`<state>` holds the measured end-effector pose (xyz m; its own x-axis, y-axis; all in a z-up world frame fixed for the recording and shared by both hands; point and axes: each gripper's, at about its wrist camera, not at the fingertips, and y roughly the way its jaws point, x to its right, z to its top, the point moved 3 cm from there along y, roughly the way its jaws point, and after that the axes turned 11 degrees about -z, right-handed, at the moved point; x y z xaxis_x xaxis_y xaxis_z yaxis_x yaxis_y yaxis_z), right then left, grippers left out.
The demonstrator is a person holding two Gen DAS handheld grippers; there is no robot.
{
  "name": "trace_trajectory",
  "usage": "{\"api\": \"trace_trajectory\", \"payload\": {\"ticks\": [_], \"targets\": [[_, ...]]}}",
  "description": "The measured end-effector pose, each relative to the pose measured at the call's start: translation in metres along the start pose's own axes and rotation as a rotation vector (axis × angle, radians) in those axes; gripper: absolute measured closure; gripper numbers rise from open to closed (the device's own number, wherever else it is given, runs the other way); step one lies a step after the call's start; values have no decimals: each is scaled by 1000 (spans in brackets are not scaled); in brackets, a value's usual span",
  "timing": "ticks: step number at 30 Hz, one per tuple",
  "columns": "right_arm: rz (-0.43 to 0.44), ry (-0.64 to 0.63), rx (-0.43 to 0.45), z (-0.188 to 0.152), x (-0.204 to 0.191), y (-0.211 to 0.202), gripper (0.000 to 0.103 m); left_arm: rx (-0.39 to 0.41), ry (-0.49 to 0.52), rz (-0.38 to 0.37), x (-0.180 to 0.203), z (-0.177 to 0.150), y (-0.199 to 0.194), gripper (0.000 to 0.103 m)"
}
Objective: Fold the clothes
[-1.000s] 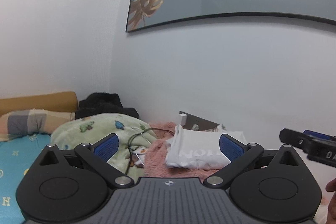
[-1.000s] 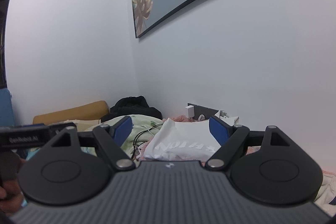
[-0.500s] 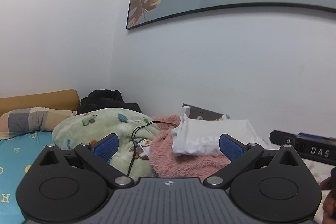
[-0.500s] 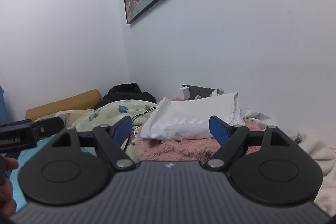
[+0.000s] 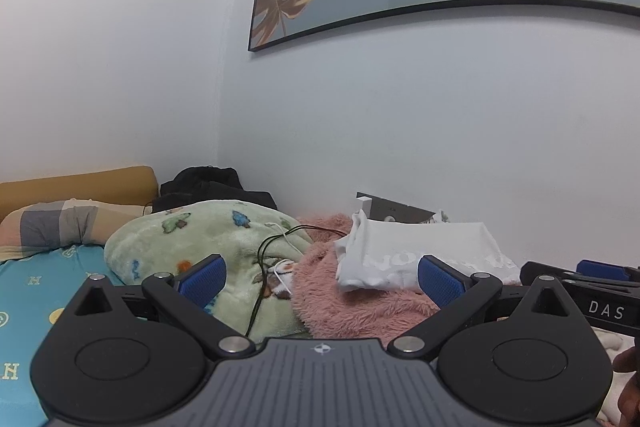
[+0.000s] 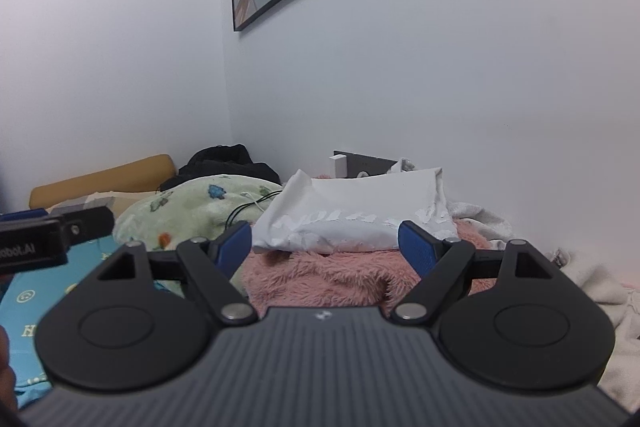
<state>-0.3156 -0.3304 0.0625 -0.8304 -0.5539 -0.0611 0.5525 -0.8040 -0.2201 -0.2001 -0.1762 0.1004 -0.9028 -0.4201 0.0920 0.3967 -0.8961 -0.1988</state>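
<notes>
A folded white shirt with pale lettering lies on a pink fuzzy blanket against the wall; it also shows in the right wrist view. My left gripper is open and empty, short of the shirt and left of it. My right gripper is open and empty, pointed at the shirt's near edge, apart from it. The right gripper's body shows at the right edge of the left wrist view. The left gripper shows at the left of the right wrist view.
A green patterned blanket with a dark cable lies left of the pink one. Black clothing and pillows lie behind, on a blue sheet. A white towel lies at the right. The wall is close behind.
Both grippers have drawn back a little and risen. The white shirt now lies lower and farther off on the pink blanket. Both stay open.
</notes>
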Motion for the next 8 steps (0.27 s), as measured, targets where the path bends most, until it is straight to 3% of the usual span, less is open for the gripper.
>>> {"api": "trace_trajectory", "payload": {"ticks": [8], "targets": [[-17,-6,-11,-5,4,-4,21,5,-4,-9,1,-1,-2,0]]}}
